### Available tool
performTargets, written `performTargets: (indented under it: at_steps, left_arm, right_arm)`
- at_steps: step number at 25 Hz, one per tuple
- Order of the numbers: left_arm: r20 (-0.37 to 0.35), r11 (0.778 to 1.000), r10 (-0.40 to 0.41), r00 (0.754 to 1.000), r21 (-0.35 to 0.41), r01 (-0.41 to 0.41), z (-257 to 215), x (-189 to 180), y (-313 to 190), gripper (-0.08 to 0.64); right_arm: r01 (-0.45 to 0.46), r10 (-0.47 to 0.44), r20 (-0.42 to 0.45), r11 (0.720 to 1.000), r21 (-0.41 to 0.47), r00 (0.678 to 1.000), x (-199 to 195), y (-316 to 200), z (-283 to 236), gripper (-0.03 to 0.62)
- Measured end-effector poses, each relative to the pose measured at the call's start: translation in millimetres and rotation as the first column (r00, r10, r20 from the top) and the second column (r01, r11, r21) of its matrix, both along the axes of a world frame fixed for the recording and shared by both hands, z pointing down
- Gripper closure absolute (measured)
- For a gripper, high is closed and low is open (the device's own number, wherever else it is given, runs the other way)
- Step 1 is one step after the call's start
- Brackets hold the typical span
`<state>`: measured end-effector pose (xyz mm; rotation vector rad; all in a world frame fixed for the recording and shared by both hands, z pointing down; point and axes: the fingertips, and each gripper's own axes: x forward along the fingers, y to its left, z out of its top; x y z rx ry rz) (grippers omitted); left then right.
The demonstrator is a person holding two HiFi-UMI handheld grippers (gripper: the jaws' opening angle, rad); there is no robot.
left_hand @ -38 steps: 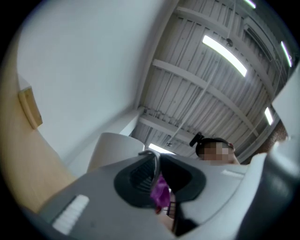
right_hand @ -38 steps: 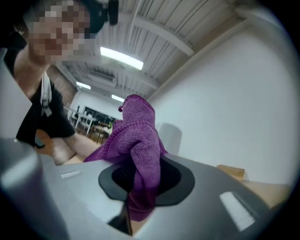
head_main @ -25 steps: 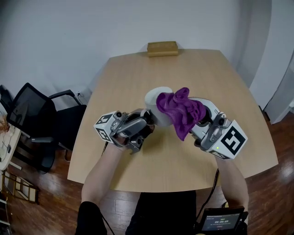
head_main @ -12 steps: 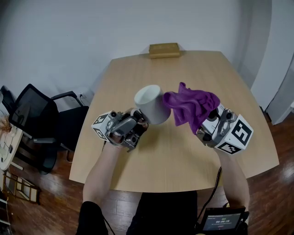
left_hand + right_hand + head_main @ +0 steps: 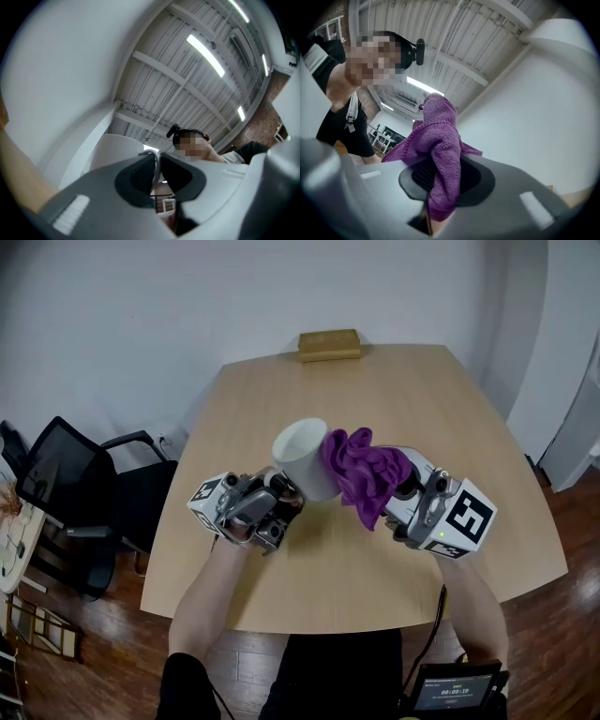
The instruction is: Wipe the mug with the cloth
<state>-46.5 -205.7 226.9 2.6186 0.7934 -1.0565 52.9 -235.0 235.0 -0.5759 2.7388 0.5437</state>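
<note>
At the far left a black office chair stands beside the wooden table. Your left gripper is clenched on the handle of the white mug. In the left gripper view its dark pads pinch the thin handle loop, and the mug's body rises just behind them. You hold the mug clear of the table, tilted, with its mouth turned up toward you. The purple cloth lies bunched in folds against the mug's right side. Your right gripper grasps that cloth. In the right gripper view the terry fabric is squeezed between both jaws and spills out above and below them. Each gripper's cube bears black-and-white square markers. At the table's far edge lies 1 tan box. At the bottom right, a small device shows a lit screen whose print is too small to read.
</note>
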Motion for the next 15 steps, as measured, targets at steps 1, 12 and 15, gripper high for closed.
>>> performTargets:
  at_steps: [1,12,15]
  left_arm:
    - [-0.017,1.0,-0.013,1.0,0.002,0.013,-2,-7,-3,0.497]
    - [0.037,0.998,0.029,0.999,0.06,-0.032,7,-1,7,0.497]
    - [0.087,0.995,0.046,0.995,0.086,-0.053,17,15,17,0.497]
  right_arm:
    - [0.01,-0.01,-0.046,1.0,-0.015,0.999,-5,-3,9,0.518]
    - [0.044,-0.013,0.268,0.993,-0.107,0.963,51,-13,-31,0.517]
    - [0.103,-0.076,0.242,0.99,-0.1,0.967,34,-2,-25,0.517]
